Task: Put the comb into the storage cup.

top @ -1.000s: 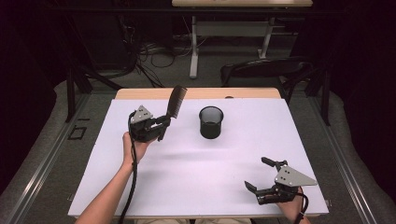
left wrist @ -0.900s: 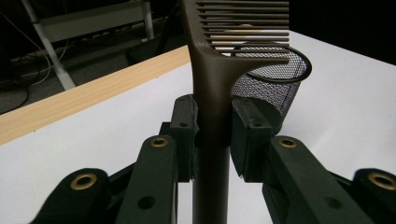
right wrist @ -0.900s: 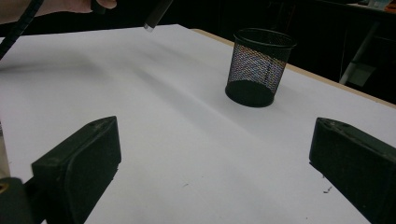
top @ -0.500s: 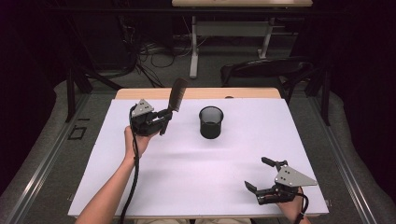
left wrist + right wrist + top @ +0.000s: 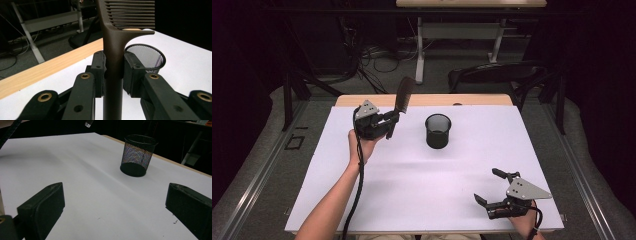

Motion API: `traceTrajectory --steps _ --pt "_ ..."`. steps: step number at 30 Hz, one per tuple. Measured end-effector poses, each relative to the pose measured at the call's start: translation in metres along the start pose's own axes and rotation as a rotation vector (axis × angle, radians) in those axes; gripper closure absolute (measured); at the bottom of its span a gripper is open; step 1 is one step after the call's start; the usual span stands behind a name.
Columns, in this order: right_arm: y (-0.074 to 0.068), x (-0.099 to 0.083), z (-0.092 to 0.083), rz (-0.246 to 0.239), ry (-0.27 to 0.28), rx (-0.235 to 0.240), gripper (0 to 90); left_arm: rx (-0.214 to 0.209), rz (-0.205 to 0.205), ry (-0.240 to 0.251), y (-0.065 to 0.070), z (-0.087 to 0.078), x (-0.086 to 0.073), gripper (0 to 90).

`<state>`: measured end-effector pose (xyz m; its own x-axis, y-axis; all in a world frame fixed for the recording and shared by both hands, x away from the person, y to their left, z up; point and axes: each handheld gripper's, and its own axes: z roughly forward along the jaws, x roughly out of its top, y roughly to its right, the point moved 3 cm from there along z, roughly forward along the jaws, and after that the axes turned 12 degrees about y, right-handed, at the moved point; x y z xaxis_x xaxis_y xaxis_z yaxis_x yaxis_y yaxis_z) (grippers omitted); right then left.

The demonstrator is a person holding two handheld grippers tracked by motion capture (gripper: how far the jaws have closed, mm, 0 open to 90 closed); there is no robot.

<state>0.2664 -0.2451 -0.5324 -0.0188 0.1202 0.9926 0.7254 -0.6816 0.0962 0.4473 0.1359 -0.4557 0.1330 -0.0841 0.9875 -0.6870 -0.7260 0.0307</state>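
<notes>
Left gripper risen, comb clamped upright, forearm outstretched

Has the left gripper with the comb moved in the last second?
Yes. The left gripper has carried the comb up the high view, further from the table's near edge, still left of the mesh cup.

Left tongs w/ comb now higher & slightly further back vs. a sec ago.

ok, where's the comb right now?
High view: the comb is held upright in the left gripper above the table's far left, just left of the mesh cup.
</notes>
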Motion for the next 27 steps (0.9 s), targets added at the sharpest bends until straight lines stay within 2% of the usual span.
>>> traceTrajectory --steps 27 --pt "0.000 -0.001 0.000 0.010 -0.011 0.005 1.7 -0.005 0.005 0.018 0.004 0.018 0.018 72.5"
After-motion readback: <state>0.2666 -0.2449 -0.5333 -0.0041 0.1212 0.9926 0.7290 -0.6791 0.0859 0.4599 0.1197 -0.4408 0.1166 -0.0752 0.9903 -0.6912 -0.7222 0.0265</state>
